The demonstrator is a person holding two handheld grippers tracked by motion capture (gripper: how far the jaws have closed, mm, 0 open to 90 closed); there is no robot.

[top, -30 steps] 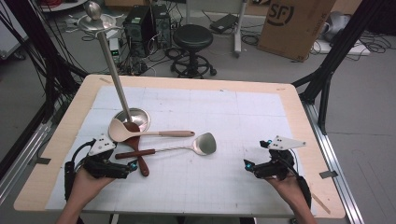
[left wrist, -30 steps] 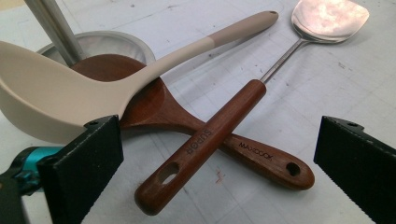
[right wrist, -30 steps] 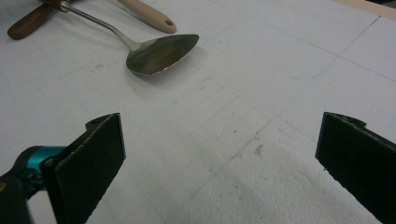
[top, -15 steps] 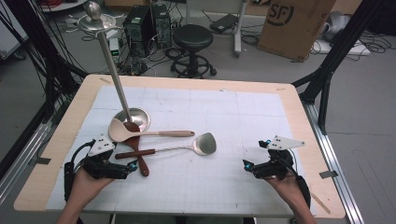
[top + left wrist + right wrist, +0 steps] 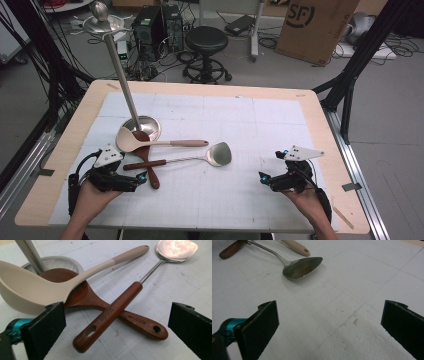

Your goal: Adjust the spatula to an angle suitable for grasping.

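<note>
So both tools are sitting low near the front edge of the table, each in a hand. The left tool has its jaws spread wide with nothing between them, and it's pointed straight at a little pile of utensils just ahead of it. In the left gripper view, a steel spatula with a dark wooden handle lies diagonally across the handle of a dark brown wooden spoon, making an X. A cream-coloured silicone ladle with a tan handle end rests on top of the wooden spoon's bowl. Behind all that there's a shiny round metal base with a tall steel pole rising from it, and the ladle's bowl is right up against that base.

The right tool is well apart from the pile, over on the right side of the white gridded mat. Its jaws are wide open too, holding nothing, hovering over bare mat. From the right gripper view the spatula's metal blade sits ahead and to the left.
</note>
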